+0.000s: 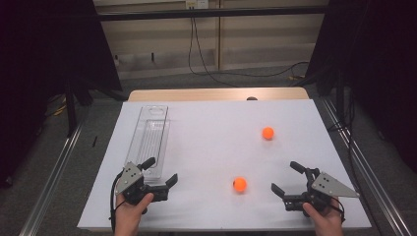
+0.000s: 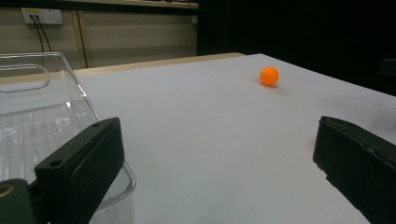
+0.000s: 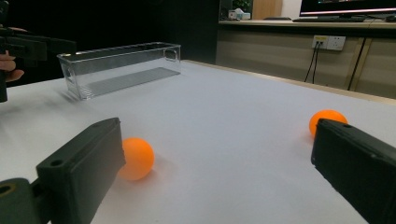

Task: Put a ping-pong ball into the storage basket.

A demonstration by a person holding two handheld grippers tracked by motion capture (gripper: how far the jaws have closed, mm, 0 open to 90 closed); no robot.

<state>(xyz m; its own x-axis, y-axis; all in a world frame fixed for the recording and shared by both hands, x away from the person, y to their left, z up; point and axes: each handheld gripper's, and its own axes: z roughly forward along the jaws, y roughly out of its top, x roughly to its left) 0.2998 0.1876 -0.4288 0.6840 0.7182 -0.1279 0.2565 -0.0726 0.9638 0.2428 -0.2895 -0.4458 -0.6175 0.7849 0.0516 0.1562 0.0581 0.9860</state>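
Dark curtains [image 1: 59, 44], grey floor [image 1: 49, 162]

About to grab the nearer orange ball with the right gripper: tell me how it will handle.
The nearer orange ball is round and sits free on the flat table, so it will likely roll if nudged. It looks small and probably light; its smooth curve may slip from the right gripper.

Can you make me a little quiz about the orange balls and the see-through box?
1. How many orange balls lie on the white table?
2. True or false: a ball is inside the clear box.
3. Which tool is closer to the near ball: left tool or right tool?

Key: 1. Two, the near ball and the far ball. 2. False, the box holds nothing. 3. The right tool.
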